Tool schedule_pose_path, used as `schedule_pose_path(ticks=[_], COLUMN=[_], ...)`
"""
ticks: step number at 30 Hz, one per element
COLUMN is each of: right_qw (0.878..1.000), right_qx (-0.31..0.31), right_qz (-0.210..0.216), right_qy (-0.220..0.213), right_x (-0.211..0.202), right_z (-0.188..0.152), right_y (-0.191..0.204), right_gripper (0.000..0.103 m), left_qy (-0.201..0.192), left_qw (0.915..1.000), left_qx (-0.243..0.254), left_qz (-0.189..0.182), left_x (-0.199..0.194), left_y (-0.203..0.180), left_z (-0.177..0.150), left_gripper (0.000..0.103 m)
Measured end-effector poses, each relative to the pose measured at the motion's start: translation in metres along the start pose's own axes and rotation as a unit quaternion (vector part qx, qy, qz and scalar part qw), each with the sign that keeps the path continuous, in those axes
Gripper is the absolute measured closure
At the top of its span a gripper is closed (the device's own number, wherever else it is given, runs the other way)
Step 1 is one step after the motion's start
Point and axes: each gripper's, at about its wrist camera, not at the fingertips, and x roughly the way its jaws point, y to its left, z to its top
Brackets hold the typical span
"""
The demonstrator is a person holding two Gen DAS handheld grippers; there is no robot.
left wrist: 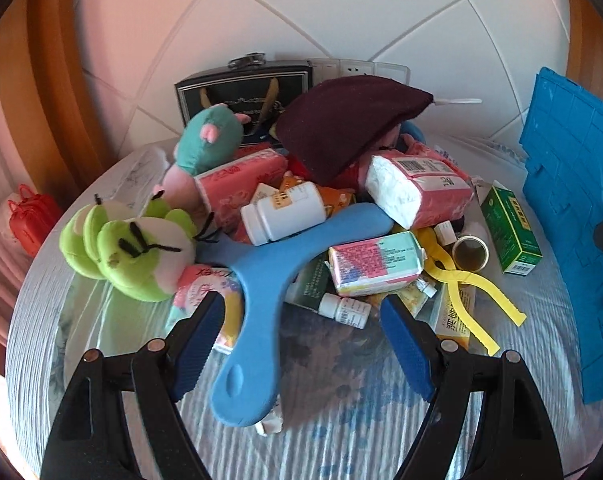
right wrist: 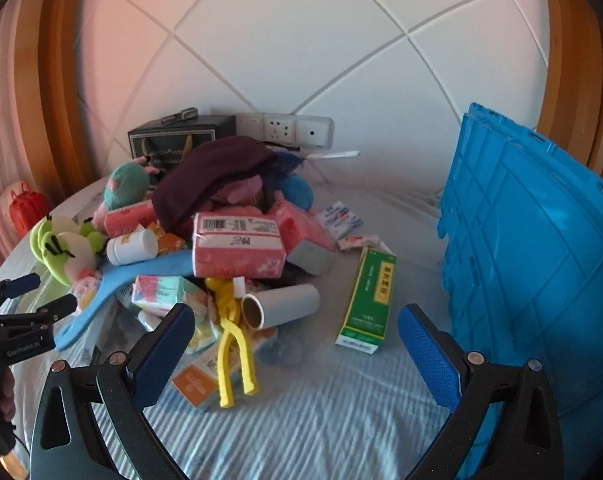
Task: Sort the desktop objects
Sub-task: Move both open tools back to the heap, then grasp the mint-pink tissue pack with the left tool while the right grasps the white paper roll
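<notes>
— Desktop clutter sits heaped in the middle of the striped cloth (right wrist: 301, 408), right ahead of both grippers. What's nearest?

— From the left gripper (left wrist: 301, 316), fingers spread wide with nothing between the pads: the blue Y-shaped foam piece (left wrist: 269, 276) runs from the pile toward the camera, its handle end lying between the fingertips. Just beyond sit a small white vial (left wrist: 343, 310) and a pastel tissue packet (left wrist: 375, 268).

— And the right gripper (right wrist: 297, 328)?

— Also spread, empty, hovering over bare cloth. Closest to it are the yellow plastic tongs (right wrist: 231, 344), lying over an orange-and-white box (right wrist: 197, 380), and a cardboard-cored roll (right wrist: 281, 306) on its side. A green medicine box (right wrist: 367, 300) lies apart on the right.

— Farther in?

— A white pill bottle (left wrist: 283, 212) rests on the foam piece, flanked by pink tissue packs (left wrist: 417, 190). A green frog plush (left wrist: 129, 252) is on the left edge, a teal plush (left wrist: 209, 140) behind it. A maroon cloth (left wrist: 349, 124) caps the heap.

— At the back?

— A dark gift box (left wrist: 237, 92) against the wall, by the wall sockets (right wrist: 285, 130). The blue plastic crate (right wrist: 533, 260) stands on the right.
</notes>
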Motion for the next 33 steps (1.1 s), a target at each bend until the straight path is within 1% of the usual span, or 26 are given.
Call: schedule_pose_path(ticks=[3, 5, 6, 9, 11, 13, 15, 16, 18, 19, 20, 21, 22, 24, 25, 27, 28, 29, 30, 31, 33], right_qw=[1.0, 0.999, 0.999, 0.998, 0.997, 0.996, 0.994, 0.993, 0.991, 0.99, 0.989, 0.987, 0.985, 0.981, 0.98, 0.978, 0.978, 0.977, 0.976, 0.976, 0.976], right_qx=[0.006, 0.009, 0.011, 0.017, 0.023, 0.032, 0.045, 0.052, 0.066, 0.072, 0.077, 0.084, 0.088, 0.097, 0.101, 0.1, 0.093, 0.087, 0.079, 0.07, 0.059], right_qz=[-0.002, -0.004, -0.004, -0.003, -0.001, 0.0, 0.004, 0.009, 0.02, 0.024, 0.027, 0.03, 0.033, 0.043, 0.047, 0.05, 0.046, 0.041, 0.033, 0.027, 0.019], right_qy=[0.021, 0.035, 0.041, 0.059, 0.072, 0.082, 0.096, 0.101, 0.113, 0.12, 0.127, 0.137, 0.145, 0.162, 0.168, 0.177, 0.183, 0.189, 0.198, 0.204, 0.21], right_x=[0.018, 0.029, 0.035, 0.05, 0.06, 0.071, 0.082, 0.087, 0.098, 0.104, 0.109, 0.116, 0.121, 0.133, 0.139, 0.15, 0.155, 0.159, 0.165, 0.169, 0.177], right_z=[-0.003, -0.005, -0.007, -0.01, -0.011, -0.012, -0.012, -0.011, -0.01, -0.009, -0.008, -0.006, -0.005, -0.003, -0.003, -0.003, -0.003, -0.003, -0.005, -0.008, -0.013], right_y=[-0.006, -0.01, -0.012, -0.016, -0.018, -0.019, -0.021, -0.021, -0.022, -0.022, -0.022, -0.021, -0.021, -0.017, -0.015, -0.008, -0.004, -0.001, 0.003, 0.006, 0.011], right_gripper=[0.0, 0.0, 0.0, 0.0, 0.0, 0.0, 0.0, 0.0, 0.0, 0.0, 0.0, 0.0, 0.0, 0.0, 0.0, 0.013, 0.031, 0.045, 0.05, 0.054, 0.054], left_qy=[0.016, 0.026, 0.033, 0.044, 0.047, 0.06, 0.07, 0.079, 0.086, 0.086, 0.089, 0.099, 0.111, 0.125, 0.122, 0.112, 0.108, 0.106, 0.104, 0.102, 0.101], left_qw=[0.9985, 0.9956, 0.9927, 0.9833, 0.9779, 0.9703, 0.9647, 0.963, 0.9649, 0.9682, 0.9717, 0.9763, 0.9809, 0.9829, 0.9842, 0.9863, 0.9871, 0.9877, 0.9881, 0.9885, 0.9887], left_qx=[0.045, 0.083, 0.109, 0.174, 0.201, 0.229, 0.248, 0.252, 0.241, 0.224, 0.204, 0.168, 0.114, 0.048, 0.029, 0.026, 0.031, 0.037, 0.04, 0.042, 0.041], left_qz=[-0.027, -0.034, -0.037, -0.031, -0.034, -0.049, -0.055, -0.055, -0.06, -0.071, -0.079, -0.094, -0.113, -0.126, -0.125, -0.119, -0.113, -0.109, -0.106, -0.103, -0.103], left_x=[0.024, 0.04, 0.049, 0.07, 0.081, 0.094, 0.106, 0.113, 0.121, 0.121, 0.119, 0.118, 0.118, 0.12, 0.12, 0.118, 0.116, 0.115, 0.115, 0.114, 0.114], left_y=[-0.017, -0.029, -0.035, -0.051, -0.058, -0.067, -0.074, -0.076, -0.076, -0.073, -0.07, -0.063, -0.052, -0.038, -0.034, -0.034, -0.037, -0.039, -0.041, -0.043, -0.044], left_z=[0.01, 0.016, 0.018, 0.022, 0.024, 0.026, 0.026, 0.026, 0.027, 0.03, 0.033, 0.036, 0.039, 0.039, 0.038, 0.035, 0.034, 0.034, 0.033, 0.033, 0.033], left_gripper=[0.023, 0.023, 0.023, 0.023, 0.023, 0.023, 0.023, 0.03, 0.041, 0.046, 0.049, 0.051, 0.052, 0.052, 0.053, 0.053, 0.053, 0.053, 0.053, 0.053, 0.053])
